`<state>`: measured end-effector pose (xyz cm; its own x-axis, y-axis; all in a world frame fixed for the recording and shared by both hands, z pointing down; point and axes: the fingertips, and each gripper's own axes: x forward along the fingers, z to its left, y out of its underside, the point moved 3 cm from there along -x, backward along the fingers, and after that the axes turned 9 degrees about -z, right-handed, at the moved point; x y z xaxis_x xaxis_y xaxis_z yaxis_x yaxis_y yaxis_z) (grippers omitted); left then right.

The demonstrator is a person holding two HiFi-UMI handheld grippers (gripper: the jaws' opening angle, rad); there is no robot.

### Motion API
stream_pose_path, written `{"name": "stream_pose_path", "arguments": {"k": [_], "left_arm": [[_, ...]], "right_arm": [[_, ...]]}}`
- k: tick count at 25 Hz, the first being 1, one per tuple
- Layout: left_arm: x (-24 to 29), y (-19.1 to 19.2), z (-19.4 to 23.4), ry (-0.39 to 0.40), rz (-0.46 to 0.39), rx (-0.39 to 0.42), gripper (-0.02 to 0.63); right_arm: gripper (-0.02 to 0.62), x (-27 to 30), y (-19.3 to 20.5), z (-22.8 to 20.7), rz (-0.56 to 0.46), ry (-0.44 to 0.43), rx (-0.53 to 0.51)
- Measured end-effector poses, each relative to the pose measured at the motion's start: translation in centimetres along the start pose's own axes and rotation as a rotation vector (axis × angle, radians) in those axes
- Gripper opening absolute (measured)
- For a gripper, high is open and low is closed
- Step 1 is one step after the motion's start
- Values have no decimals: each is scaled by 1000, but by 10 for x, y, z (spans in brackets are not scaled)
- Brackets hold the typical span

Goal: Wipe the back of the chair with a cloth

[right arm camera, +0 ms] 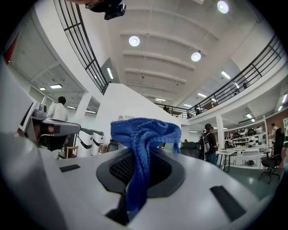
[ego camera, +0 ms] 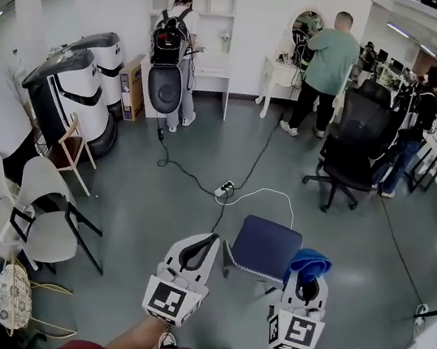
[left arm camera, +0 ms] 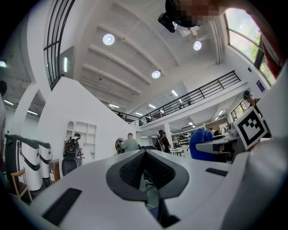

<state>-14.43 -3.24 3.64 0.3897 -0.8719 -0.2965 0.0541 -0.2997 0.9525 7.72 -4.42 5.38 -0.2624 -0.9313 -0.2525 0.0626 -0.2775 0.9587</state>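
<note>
Both tongs are held low in front of the person, one on either side of the chair [ego camera: 264,249]. Of the two, the right tongs [ego camera: 306,289] are clamped on a blue cloth [ego camera: 309,264], which bunches above the tips and hangs down through the gap. The left tongs [ego camera: 210,240] are closed together with nothing between them. The chair, dark blue and padded, stands on the grey floor [ego camera: 157,201] just ahead, its padded panel between the two tongs and just beside the cloth. From above I cannot tell whether that panel is the seat or the back. Wiping looks not yet begun: the cloth is gripped and near the padding but seems apart from it. The next move likely calls for laying the cloth flat against the back and dragging it across, perhaps with the left tongs steadying the frame. Beyond the chair a power strip [ego camera: 224,189] with cables lies on the floor. White chairs [ego camera: 47,220] stand to the left, and a black office chair [ego camera: 354,138] and several people are farther off; none seems to block the reach
</note>
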Motion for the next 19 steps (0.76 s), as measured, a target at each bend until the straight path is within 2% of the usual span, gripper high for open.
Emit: {"name": "stream_pose_path", "arguments": {"k": [2,13,16,19], "left_arm": [[2,-2,-1,-5,15,-15,14],[6,-12,-11,-13,-14,-5,14],[7,-13,-15,-5,-55,19,14],[7,-15,-23,4,-56,19,14]], "right_arm": [[60,2,0,-3,-1,2,3],[60,0,-8,-12,-12,-13,-12],[60,-1,-11,-13,-16,-22,-12],[60,-4,-14,-14,-16,-27,-5]]}}
